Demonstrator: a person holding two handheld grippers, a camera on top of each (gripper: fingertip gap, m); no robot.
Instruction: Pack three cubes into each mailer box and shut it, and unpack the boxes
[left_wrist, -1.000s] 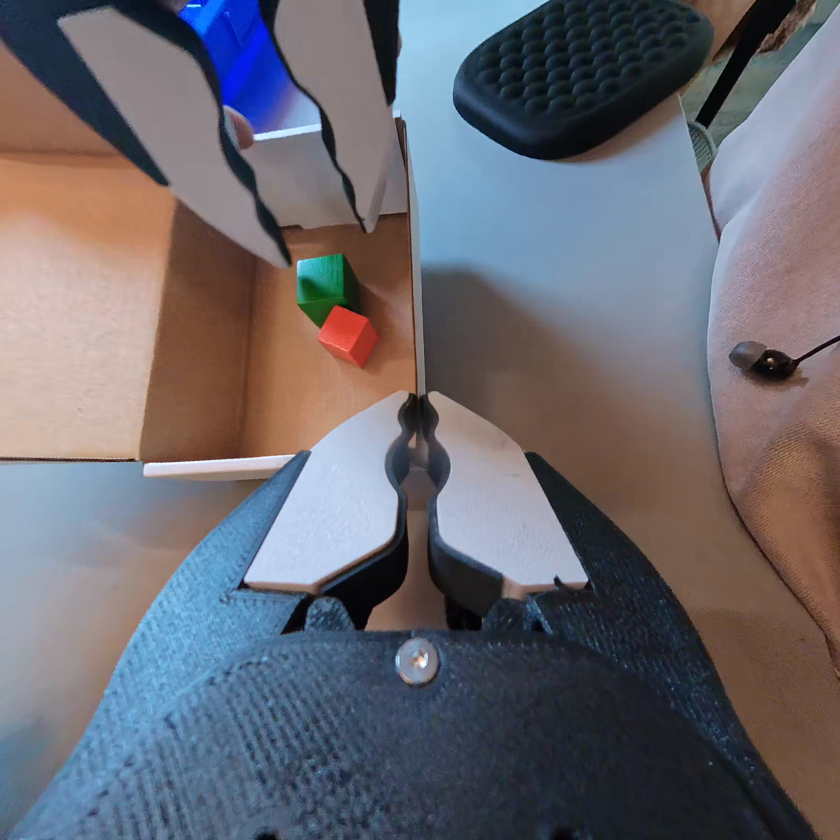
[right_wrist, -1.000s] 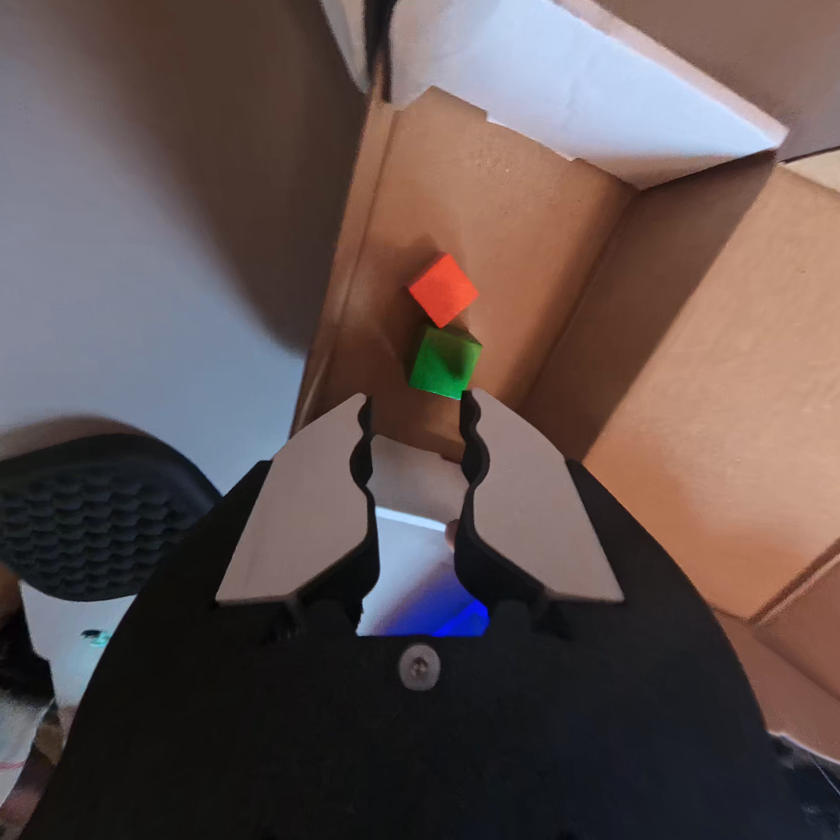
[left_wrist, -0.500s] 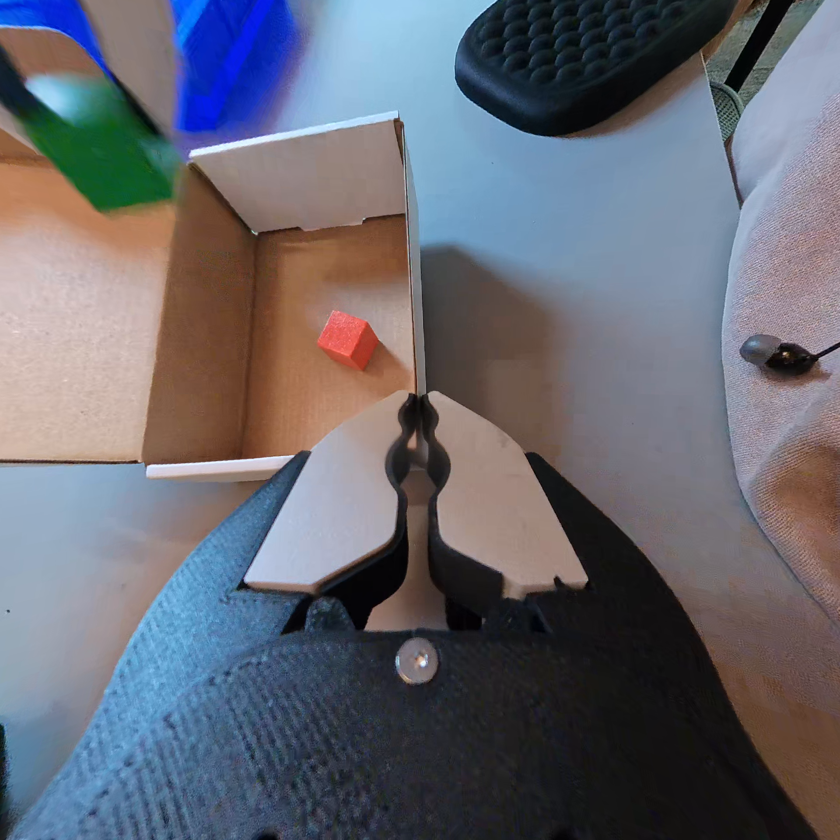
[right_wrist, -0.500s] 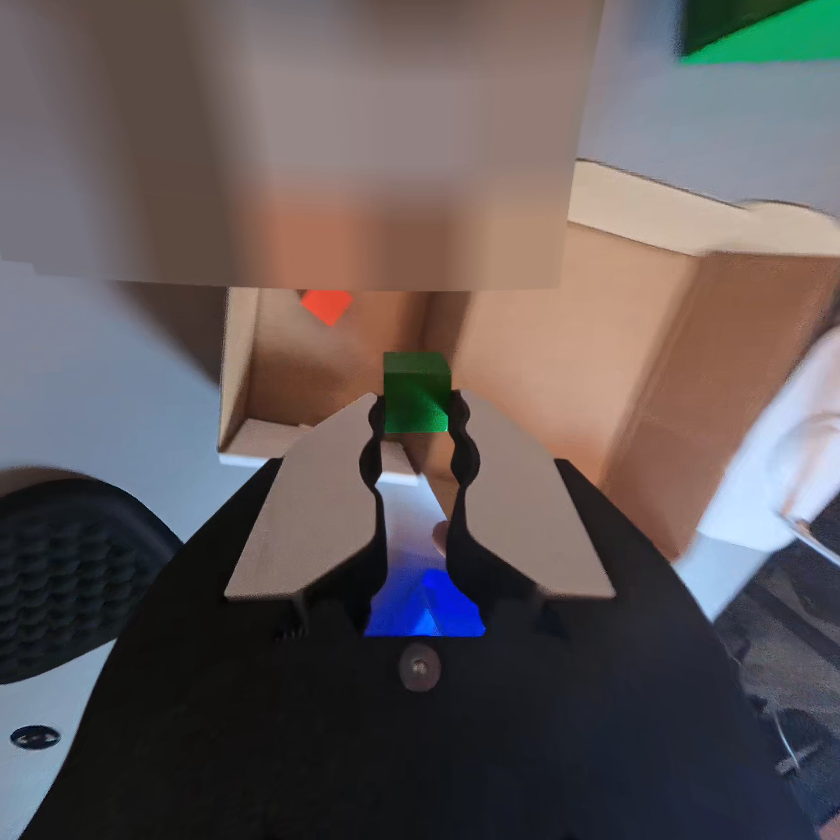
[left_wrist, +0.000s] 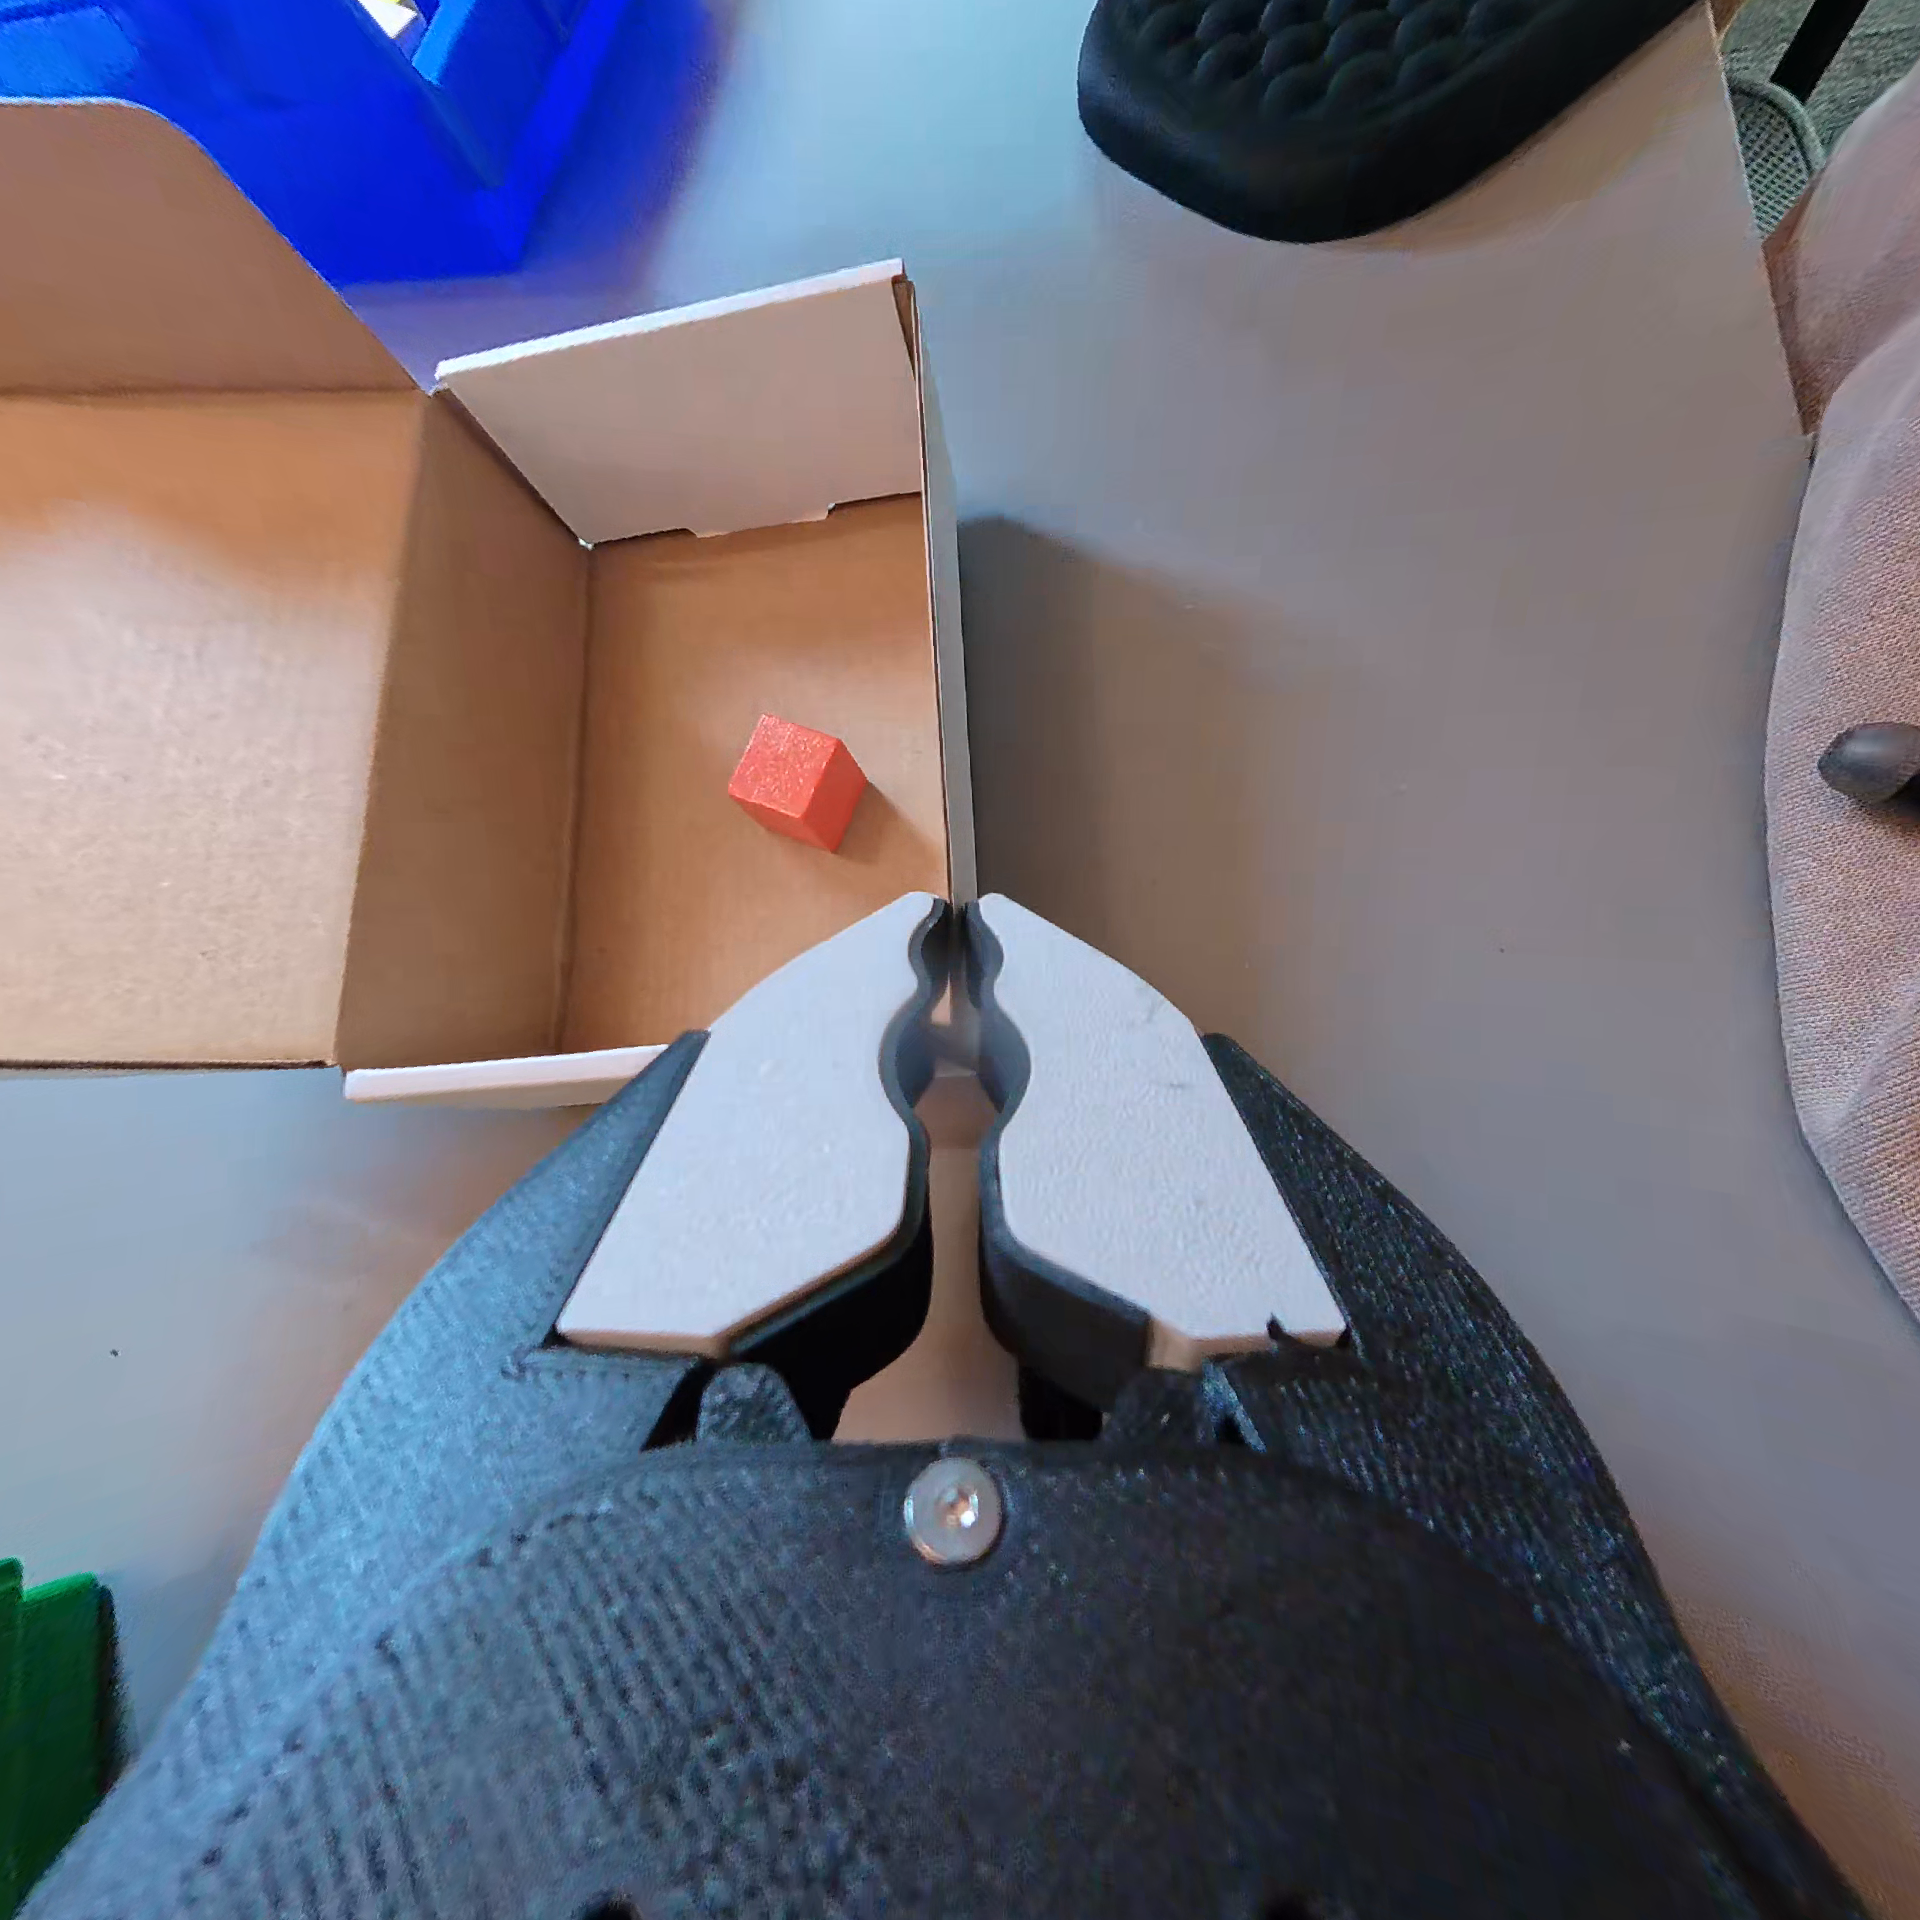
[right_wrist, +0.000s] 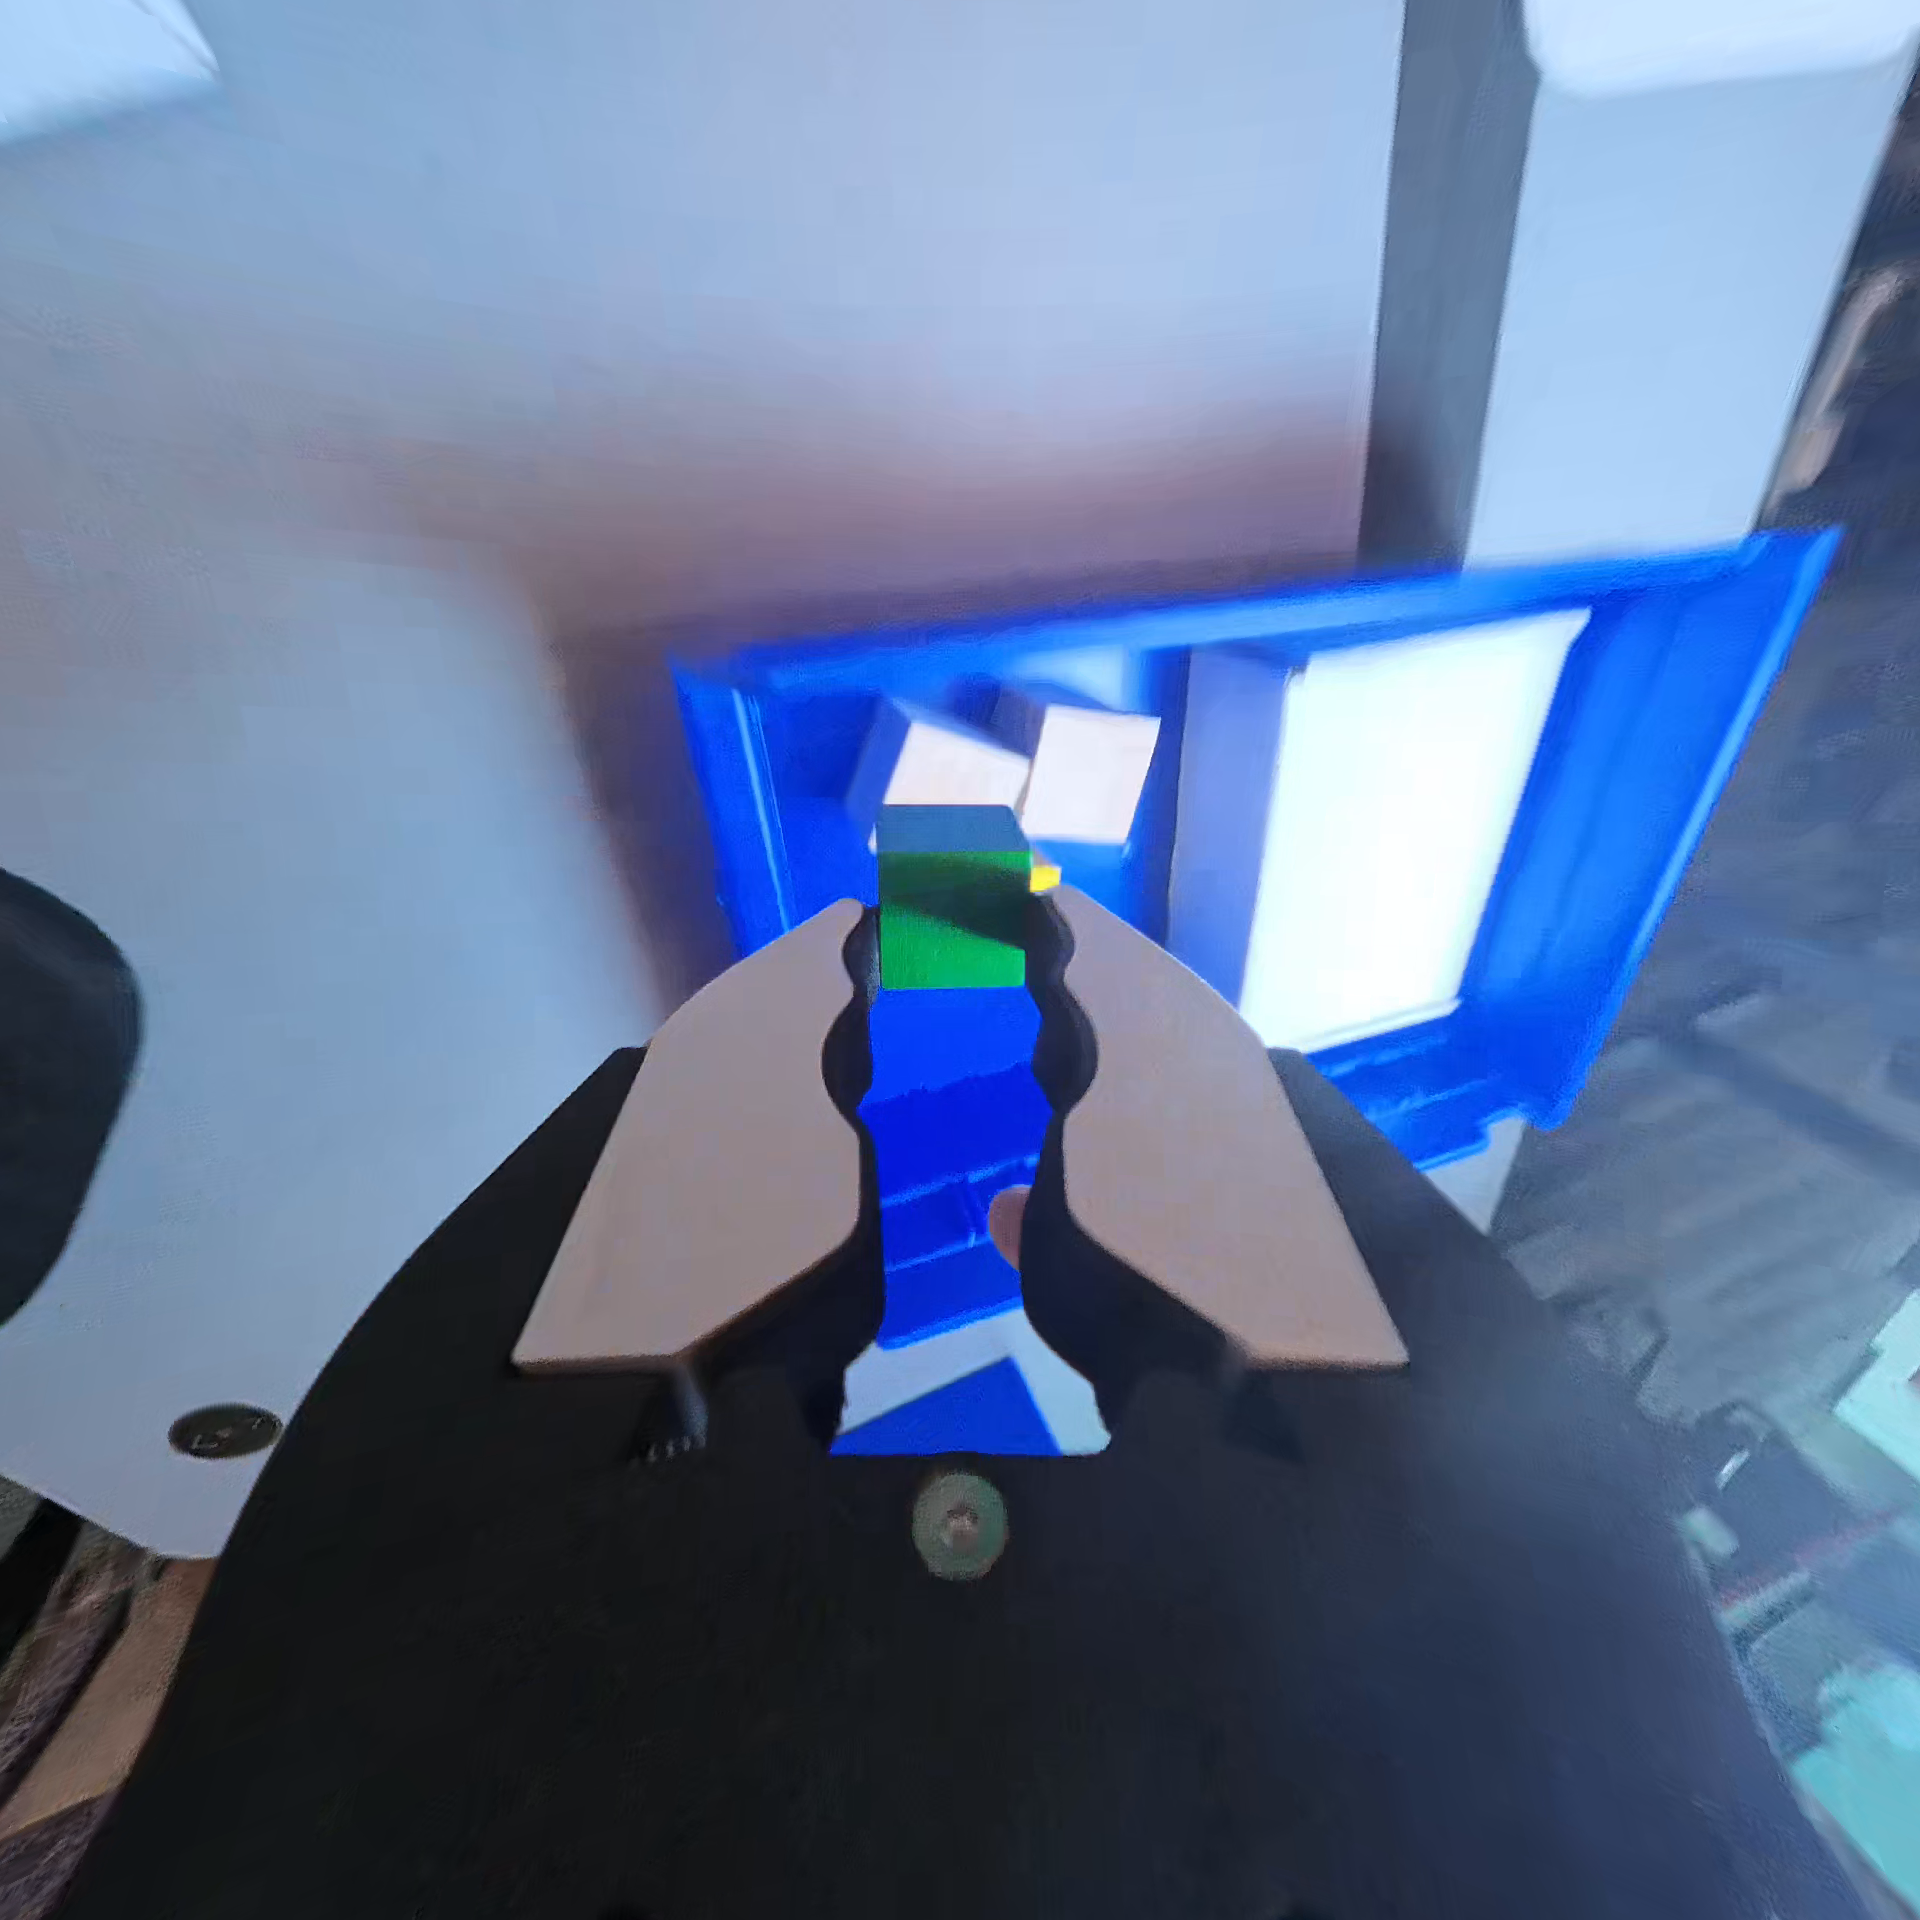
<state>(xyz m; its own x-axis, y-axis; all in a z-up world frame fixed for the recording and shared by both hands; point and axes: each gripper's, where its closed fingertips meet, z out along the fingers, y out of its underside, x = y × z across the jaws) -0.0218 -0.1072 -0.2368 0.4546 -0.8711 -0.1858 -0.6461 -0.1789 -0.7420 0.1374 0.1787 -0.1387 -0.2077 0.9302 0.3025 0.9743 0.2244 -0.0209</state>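
left view close above open box, right view facing blue bin

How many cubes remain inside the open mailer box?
1: a red cube on the floor of the mailer box, near its right wall. The left gripper hides one corner.

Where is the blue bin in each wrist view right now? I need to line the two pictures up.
Left wrist view: the blue bin sits in the top left corner, cut off by the frame, behind the open mailer box.
Right wrist view: it fills centre right, blurred, just beyond the right gripper, which is shut on the green cube.
Shared landmark: the black textured pad, upper right in the left view, at the left edge in the right view.
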